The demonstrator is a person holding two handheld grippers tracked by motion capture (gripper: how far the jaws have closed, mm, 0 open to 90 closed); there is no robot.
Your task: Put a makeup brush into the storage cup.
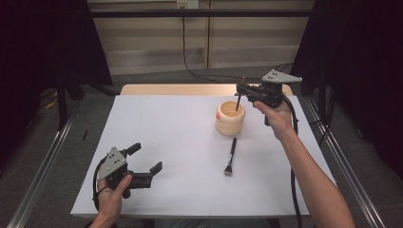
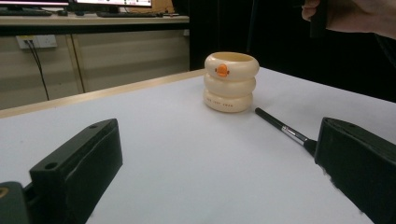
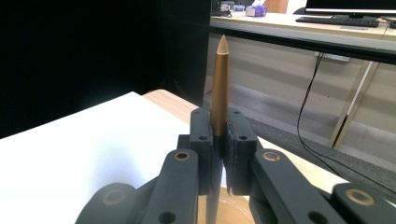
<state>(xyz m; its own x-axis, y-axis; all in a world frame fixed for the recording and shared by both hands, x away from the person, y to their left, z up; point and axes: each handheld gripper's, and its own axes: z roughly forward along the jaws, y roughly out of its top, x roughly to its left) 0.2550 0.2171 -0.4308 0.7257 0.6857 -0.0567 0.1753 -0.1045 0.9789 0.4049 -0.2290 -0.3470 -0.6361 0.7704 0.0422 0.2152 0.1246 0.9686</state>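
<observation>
Writing: we see small print on the cream holder [image 2: 230,81], unreadable.
Right gripper [image 1: 241,89]: clamps our gold-handled brush [image 3: 220,84], tip in holder.
Left gripper [image 1: 146,159]: gapes empty, well apart from holder.

You get even overhead light on the white table [image 1: 180,142], with soft, faint shadows. Both sides fall dark. Close jaws blur in your gripper views.

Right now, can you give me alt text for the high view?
The right tongs hold a thin brush upright, its lower end inside a cream ringed holder on the white table. A second brush lies flat in front of the holder; the left tongs rest open.
</observation>
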